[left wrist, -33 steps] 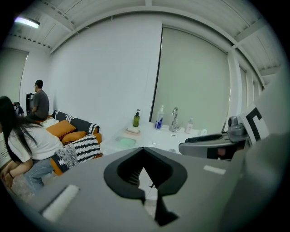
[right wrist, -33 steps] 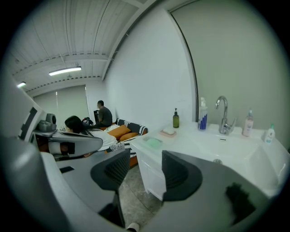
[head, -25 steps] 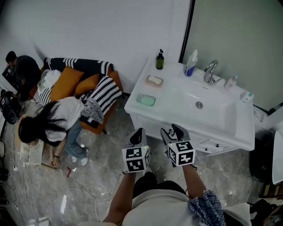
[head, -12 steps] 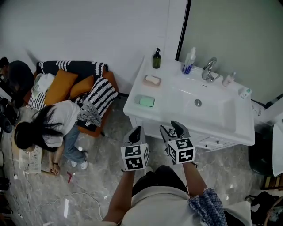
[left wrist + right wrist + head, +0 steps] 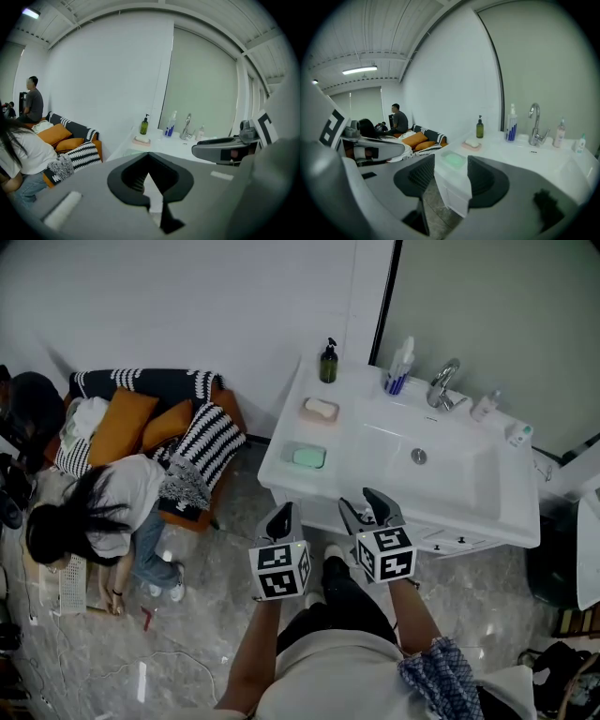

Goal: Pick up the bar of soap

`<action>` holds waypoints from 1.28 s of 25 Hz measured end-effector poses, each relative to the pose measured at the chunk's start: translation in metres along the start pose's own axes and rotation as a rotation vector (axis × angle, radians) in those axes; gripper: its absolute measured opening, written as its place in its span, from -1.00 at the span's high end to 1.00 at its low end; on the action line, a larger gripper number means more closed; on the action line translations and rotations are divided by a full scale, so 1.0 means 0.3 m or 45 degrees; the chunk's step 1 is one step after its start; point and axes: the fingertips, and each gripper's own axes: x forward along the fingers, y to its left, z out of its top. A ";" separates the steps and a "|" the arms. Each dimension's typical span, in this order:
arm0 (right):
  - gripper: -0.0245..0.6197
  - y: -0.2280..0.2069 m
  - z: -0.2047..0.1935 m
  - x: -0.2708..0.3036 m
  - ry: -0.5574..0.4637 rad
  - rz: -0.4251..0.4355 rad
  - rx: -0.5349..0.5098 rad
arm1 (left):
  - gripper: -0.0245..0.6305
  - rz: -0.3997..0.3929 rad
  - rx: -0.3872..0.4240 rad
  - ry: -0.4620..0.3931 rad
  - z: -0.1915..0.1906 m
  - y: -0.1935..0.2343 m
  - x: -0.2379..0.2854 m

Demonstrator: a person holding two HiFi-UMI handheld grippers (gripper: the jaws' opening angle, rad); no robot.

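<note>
Holding both grippers short of the sink (image 5: 459, 486), on its front side. Left gripper (image 5: 284, 514) is clenched, tips together, nothing in it. Right gripper (image 5: 362, 506) is released, jaws apart, gap empty. White bar of soap (image 5: 322, 408) sits on a pinkish dish (image 5: 334, 418) left of the sink, just in front of the dark pump bottle (image 5: 328, 364). Green bar (image 5: 308, 457) lies in its own clear tray (image 5: 292, 452), also left of the sink, nearer its front edge. Neither gripper touches either bar; both are well apart from them.
</note>
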 end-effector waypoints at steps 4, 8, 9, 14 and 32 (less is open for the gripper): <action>0.27 -0.016 0.018 0.045 0.000 0.014 -0.019 | 0.90 -0.009 0.006 0.008 0.009 -0.002 0.048; 0.27 -0.053 0.045 0.104 0.003 0.024 -0.028 | 0.90 -0.003 0.003 0.013 0.028 0.009 0.107; 0.27 -0.066 0.054 0.123 0.004 0.027 -0.030 | 0.90 0.001 0.001 0.014 0.034 0.014 0.126; 0.27 -0.125 0.094 0.224 0.012 0.050 -0.038 | 0.90 0.021 -0.016 0.025 0.070 0.039 0.225; 0.27 -0.322 0.151 0.539 0.109 0.185 -0.100 | 0.90 0.114 -0.064 0.094 0.140 0.050 0.523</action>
